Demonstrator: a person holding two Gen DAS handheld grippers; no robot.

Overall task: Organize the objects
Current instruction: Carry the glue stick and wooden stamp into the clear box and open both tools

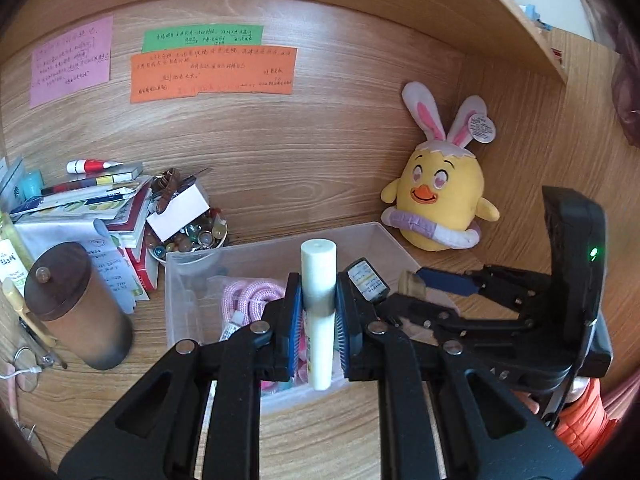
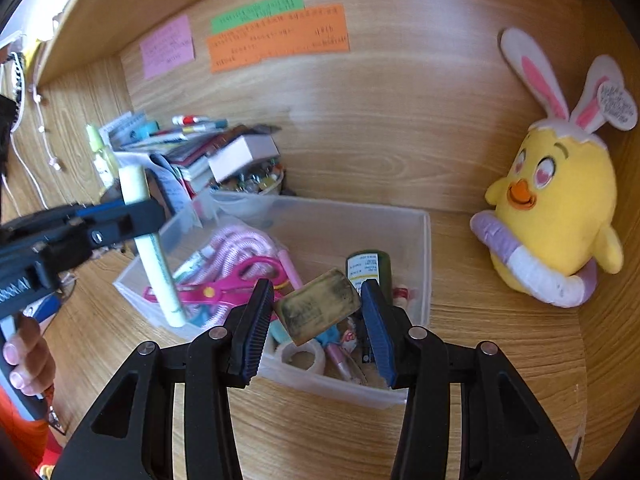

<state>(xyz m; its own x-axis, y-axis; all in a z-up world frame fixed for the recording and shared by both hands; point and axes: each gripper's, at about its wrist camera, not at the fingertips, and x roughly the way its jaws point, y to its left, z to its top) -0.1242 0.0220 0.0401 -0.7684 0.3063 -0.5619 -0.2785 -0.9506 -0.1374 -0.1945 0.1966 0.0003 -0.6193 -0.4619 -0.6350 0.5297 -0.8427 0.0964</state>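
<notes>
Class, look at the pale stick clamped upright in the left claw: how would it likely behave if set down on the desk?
The pale stick looks rigid: it stays straight though the left claw grips only its middle. Being a smooth round cylinder, it would probably roll if laid flat. Tall and narrow, it may tip if stood on end.

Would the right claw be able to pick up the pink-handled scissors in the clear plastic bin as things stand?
Probably not: the right claw already grips a grimy rectangular eraser, though the pink-handled scissors lie uncovered in the clear plastic bin.
</notes>
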